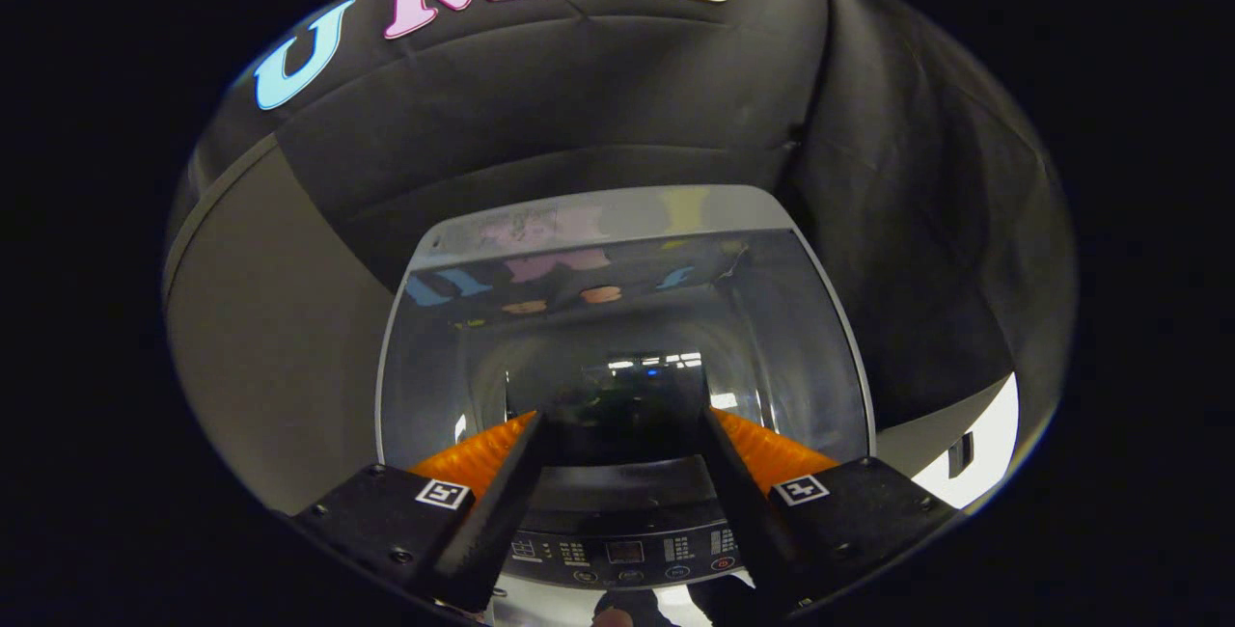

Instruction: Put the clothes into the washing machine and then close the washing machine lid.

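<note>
Gripper view. The hand-held gripper (622, 420) is seen released, its two fingers set well apart with nothing pressed between them. Just ahead of the fingers and below them the washing machine (627, 497) is found, with its control panel (625, 550) lying between the finger bases. Beyond the fingertips the glass lid (627, 318) is observed; it is judged to stand raised and tilted back toward the booth wall (598, 116), since a dark opening (presumably the drum mouth) is seen between the fingertips beneath it.

Step in hand: no garment is held, and the clothes (617, 410) are taken to be the dim, dark mass just beyond the fingertips inside the opening, though this cannot be confirmed. If so, loading is judged done and the closing of the lid remains. The next move would call for the fingers to be brought up to the lid's upper edge and the lid drawn down toward the panel, with care that the glass is not let fall.

Hidden or unclear: the drum interior is masked by reflections on the glass; the panel markings are too small to make out; the lid hinge is not discernible.
</note>
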Demonstrator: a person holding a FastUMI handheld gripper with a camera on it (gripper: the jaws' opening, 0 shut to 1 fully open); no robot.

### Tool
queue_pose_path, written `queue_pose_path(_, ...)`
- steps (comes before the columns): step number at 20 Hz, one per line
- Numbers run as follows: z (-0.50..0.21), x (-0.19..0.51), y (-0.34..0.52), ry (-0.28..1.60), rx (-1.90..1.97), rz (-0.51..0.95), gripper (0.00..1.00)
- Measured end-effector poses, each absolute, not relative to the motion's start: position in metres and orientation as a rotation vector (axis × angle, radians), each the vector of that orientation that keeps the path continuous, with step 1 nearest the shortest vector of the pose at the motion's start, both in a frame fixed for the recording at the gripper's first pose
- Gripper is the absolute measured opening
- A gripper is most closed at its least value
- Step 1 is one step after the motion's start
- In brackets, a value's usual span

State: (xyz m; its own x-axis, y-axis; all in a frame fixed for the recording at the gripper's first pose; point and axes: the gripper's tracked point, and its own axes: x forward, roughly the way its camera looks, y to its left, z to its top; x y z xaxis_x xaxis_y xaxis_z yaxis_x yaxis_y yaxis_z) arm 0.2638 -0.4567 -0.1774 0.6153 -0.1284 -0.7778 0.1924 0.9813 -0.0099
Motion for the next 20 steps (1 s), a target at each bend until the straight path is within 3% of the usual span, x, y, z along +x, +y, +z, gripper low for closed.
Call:
queue_pose_path(9, -0.118, 0.274, -0.452, 0.760, 0.052, -0.157, 0.98)
queue_pose_path(20, 0.078, 0.297, -0.440, 0.296, 0.091, -0.146, 0.98)
